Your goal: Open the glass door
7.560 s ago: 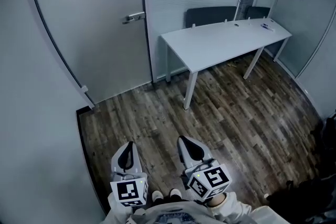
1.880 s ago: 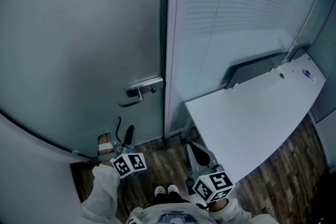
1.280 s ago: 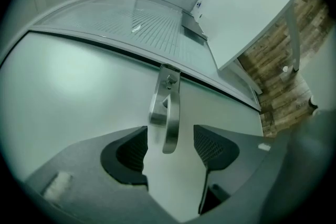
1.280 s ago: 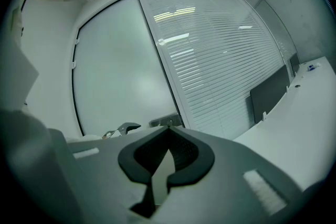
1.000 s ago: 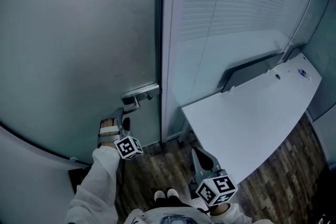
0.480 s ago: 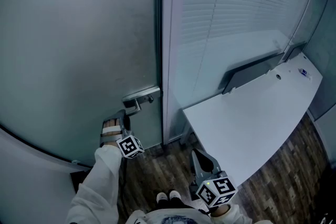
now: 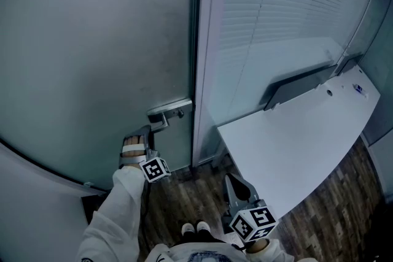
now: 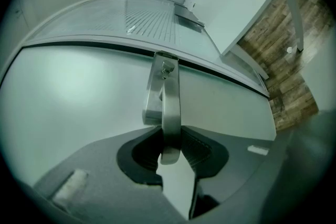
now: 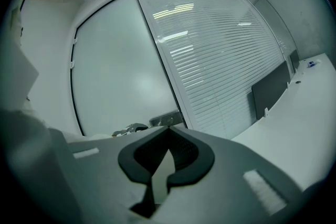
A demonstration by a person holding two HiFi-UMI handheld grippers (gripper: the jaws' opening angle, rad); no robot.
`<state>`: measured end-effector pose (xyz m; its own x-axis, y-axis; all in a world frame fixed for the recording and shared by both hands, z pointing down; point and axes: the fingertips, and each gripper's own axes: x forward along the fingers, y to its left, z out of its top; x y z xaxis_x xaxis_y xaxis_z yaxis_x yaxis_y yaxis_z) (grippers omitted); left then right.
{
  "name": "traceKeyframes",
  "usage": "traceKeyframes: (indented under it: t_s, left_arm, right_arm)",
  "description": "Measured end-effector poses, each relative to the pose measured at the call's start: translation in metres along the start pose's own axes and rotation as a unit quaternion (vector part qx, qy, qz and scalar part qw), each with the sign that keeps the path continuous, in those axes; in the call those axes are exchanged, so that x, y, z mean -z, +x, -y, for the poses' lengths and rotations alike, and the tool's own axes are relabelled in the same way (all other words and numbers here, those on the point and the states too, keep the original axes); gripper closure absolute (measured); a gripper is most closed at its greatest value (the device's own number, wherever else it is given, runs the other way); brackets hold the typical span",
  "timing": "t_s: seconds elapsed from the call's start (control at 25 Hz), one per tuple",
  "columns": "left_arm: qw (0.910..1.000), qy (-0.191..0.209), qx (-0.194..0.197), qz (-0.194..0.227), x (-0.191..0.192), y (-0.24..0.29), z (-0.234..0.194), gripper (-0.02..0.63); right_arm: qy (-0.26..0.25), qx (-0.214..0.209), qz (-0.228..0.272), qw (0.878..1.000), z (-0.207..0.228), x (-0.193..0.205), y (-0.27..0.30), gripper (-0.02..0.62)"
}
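Glass door handle clamped in left hand-held gripper.

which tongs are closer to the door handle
Left. The left tongs are closed on the lever of the door handle; the right tongs hang low, apart from it, shut and empty, beside the white table.

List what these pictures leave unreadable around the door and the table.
- Whatever lies beyond the glass door: the frosting hides it in every view.
- Latch bolt: in the head view the door handle and its plate cover it, so it is unclear whether it has released.
- Small object on the far corner of the table: too small in the head view to name.
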<state>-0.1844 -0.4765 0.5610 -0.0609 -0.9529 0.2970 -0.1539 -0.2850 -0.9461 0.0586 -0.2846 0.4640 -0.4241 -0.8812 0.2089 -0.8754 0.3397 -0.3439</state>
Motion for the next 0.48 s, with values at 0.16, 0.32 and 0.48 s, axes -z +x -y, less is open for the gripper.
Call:
traceKeyframes:
  t_s: [0.16,0.32,0.48]
  left_arm:
    - [1.0000,-0.007,0.000,0.003,0.0007,0.0022,0.0029,0.499]
    - [0.9999,-0.011,0.010,-0.001,0.0006,0.0013,0.0024,0.502]
    - [0.9984,-0.055,-0.001,0.013,0.0002,0.0060,0.0037,0.495]
  right_arm:
    - [-0.001,-0.001,-0.004,1.000,0.0007,0.0026,0.0022,0.592]
    - [0.000,-0.004,-0.008,1.000,0.0000,0.0046,0.0051,0.592]
    - [0.001,-0.006,-0.011,1.000,-0.0007,0.0056,0.0083,0.592]
